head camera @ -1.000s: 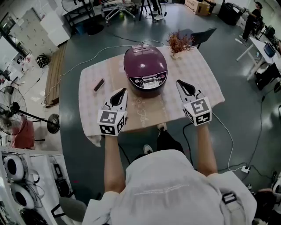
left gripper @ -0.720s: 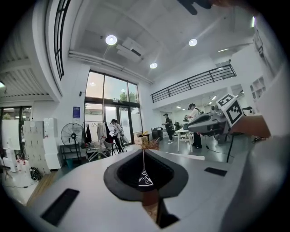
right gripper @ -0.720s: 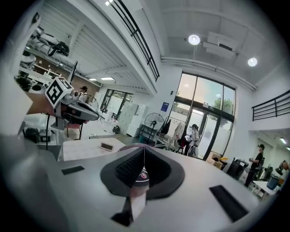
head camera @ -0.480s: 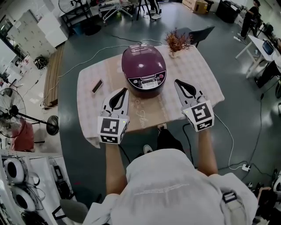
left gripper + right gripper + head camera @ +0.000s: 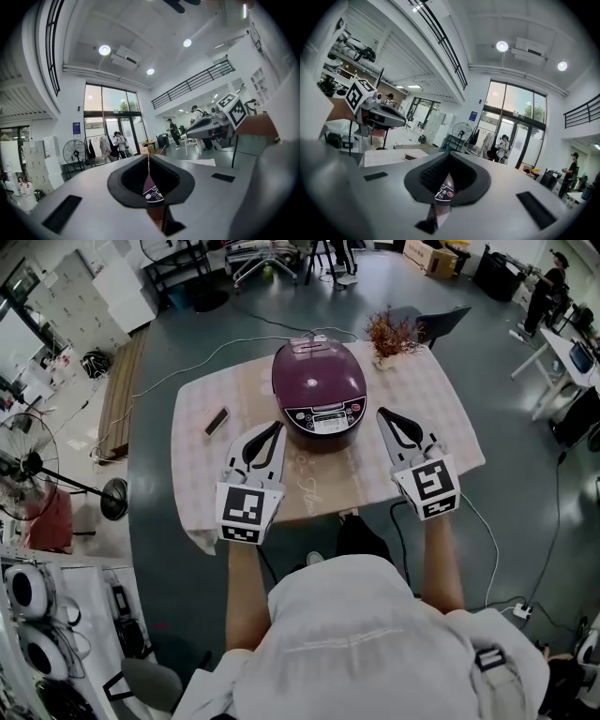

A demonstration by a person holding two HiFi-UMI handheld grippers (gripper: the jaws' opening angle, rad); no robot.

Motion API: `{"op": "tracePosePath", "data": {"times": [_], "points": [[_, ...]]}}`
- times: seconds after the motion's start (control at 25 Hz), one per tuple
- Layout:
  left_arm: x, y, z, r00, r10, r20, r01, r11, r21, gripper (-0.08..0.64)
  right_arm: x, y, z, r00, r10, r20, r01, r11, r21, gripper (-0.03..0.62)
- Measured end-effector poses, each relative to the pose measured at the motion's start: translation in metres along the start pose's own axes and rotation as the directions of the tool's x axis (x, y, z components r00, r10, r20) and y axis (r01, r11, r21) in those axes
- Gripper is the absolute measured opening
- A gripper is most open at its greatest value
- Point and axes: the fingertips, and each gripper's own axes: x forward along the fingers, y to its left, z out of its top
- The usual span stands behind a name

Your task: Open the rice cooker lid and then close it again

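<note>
Looking down in the head view, a table (image 5: 195, 470) under pale checked cloth stands on grey floor, with a fan (image 5: 21, 468) at left. The purple rice cooker (image 5: 319, 390), lid down, sits between the left gripper (image 5: 273, 431) and right gripper (image 5: 383, 415). Left gripper view: jaws pressed together, empty, a sliver of cooker past their tips. Right gripper view: the same, glass doors beyond.

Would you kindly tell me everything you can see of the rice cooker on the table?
The rice cooker is a rounded, glossy dark purple appliance, plastic by its look, with its lid shut. A control panel with a pale display and small buttons faces the person. It stands upright mid-table on the pale cloth, between the left claw and right claw; neither touches it.
</note>
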Motion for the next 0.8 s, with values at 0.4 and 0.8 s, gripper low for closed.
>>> {"op": "tracePosePath", "data": {"times": [0.4, 0.8], "points": [[-0.007, 0.020, -0.010, 0.999, 0.047, -0.008, -0.048, 0.998, -0.048, 0.023, 0.011, 0.006, -0.005, 1.000, 0.027, -0.002, -0.027, 1.000, 0.005, 0.025], [-0.005, 0.025, -0.023, 0.998, 0.046, -0.038, -0.047, 0.998, -0.043, 0.023, 0.022, 0.014, -0.006, 0.999, 0.038, -0.003, -0.038, 0.999, 0.026, 0.026]]}}
